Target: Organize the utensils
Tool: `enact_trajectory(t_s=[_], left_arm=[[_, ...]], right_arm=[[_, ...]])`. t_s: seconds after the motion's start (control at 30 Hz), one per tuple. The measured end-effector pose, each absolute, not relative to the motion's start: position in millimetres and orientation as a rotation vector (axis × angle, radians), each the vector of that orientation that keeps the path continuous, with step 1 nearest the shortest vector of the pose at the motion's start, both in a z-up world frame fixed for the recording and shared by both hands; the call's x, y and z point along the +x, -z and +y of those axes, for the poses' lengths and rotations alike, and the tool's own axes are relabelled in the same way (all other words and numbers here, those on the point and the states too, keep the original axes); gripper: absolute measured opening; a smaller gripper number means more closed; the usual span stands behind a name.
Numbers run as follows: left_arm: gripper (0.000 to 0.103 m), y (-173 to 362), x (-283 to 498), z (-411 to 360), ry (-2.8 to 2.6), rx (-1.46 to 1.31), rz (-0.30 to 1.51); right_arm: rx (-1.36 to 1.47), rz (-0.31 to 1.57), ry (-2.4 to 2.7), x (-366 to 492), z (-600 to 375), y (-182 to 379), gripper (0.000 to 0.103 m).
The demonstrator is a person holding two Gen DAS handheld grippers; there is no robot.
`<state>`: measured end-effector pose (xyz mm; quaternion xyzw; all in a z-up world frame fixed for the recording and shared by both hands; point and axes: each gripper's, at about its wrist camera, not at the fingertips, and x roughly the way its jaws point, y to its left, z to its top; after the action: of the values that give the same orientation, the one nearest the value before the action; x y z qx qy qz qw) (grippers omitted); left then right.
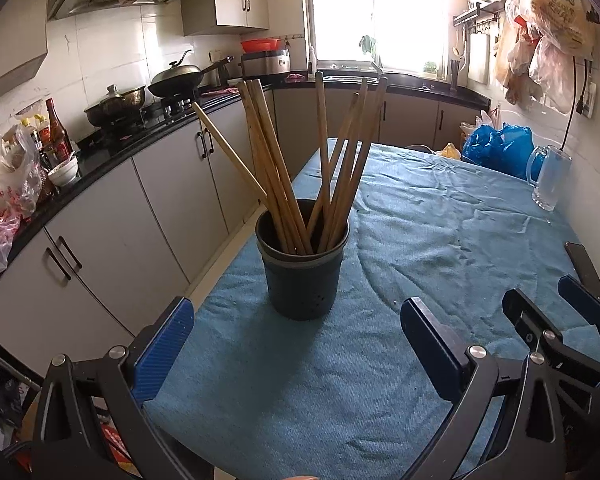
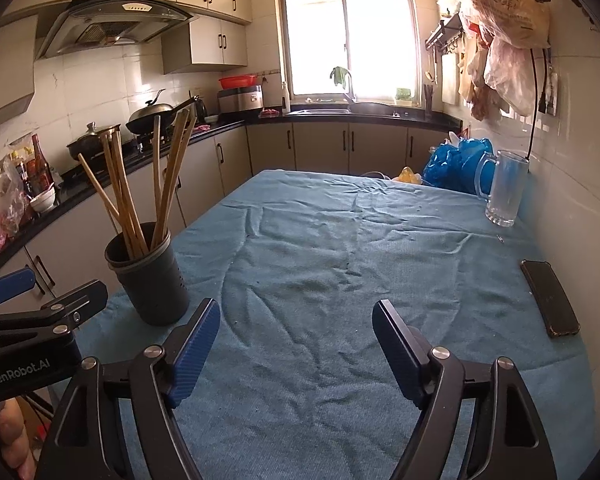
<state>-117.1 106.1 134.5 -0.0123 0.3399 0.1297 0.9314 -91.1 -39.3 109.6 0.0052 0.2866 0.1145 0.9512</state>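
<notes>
Only right wrist shows whole phone.

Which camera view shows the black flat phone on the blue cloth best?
The right wrist view shows it best: the black flat phone lies whole on the blue cloth, near the wall. The left wrist view shows only one end of it, the rest hidden behind the right gripper.

Blue-clothed table: holder, mug, phone.
</notes>
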Motion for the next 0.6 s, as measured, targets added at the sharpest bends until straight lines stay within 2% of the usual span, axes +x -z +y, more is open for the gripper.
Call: enact_trajectory(t_s=[0.6], left_arm=[[0.103,-126.3,-118.4,122.3,-0.273,-0.073,0.716]], right_arm=[[-0.047,0.584,-0.237,-95.8,-18.7,-104.5,0.084]])
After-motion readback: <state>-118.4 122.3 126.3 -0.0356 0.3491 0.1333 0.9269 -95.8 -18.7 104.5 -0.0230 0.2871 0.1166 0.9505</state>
